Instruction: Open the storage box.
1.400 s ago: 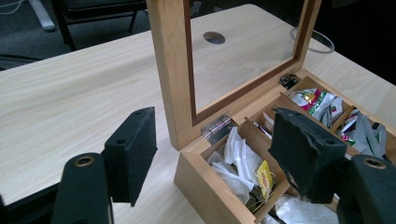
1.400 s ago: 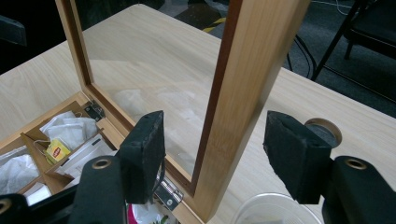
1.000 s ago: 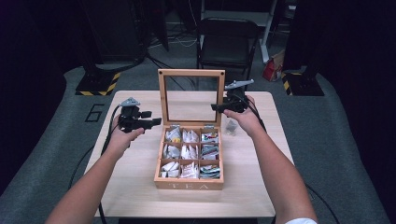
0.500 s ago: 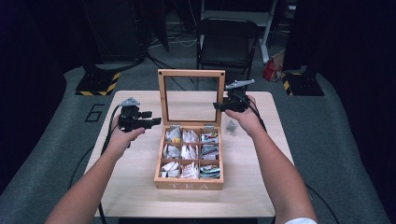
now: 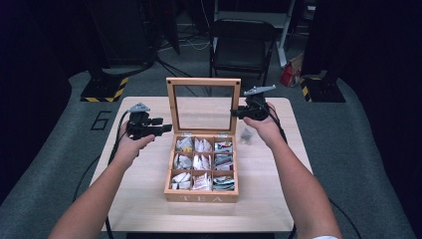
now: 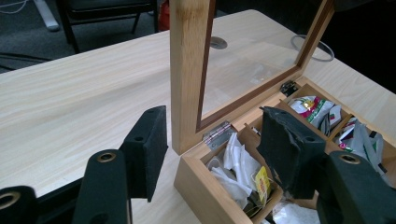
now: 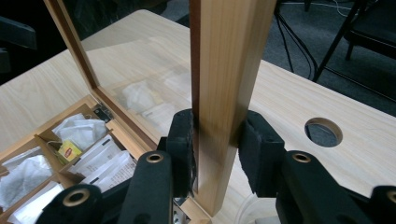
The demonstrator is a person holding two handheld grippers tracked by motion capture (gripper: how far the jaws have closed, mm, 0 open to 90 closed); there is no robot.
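While at mid-table with lid (image 5: 203, 79) upright, tea box (image 5: 201, 196) open | right gripper (image 7: 215, 144): just been closing, pads (image 7: 181, 140) clamped on lid's right frame post, one each side | left gripper (image 6: 212, 149): just been closing, half-spread astride lid's left frame post, pads (image 6: 148, 144) not touching.

We observe both forearms extended forward. Our left gripper (image 5: 161, 129) points level toward the right, jaws part open, having just been closing with nothing pressed. Our right gripper (image 7: 215, 144) has just closed its pads on the lid's side post.
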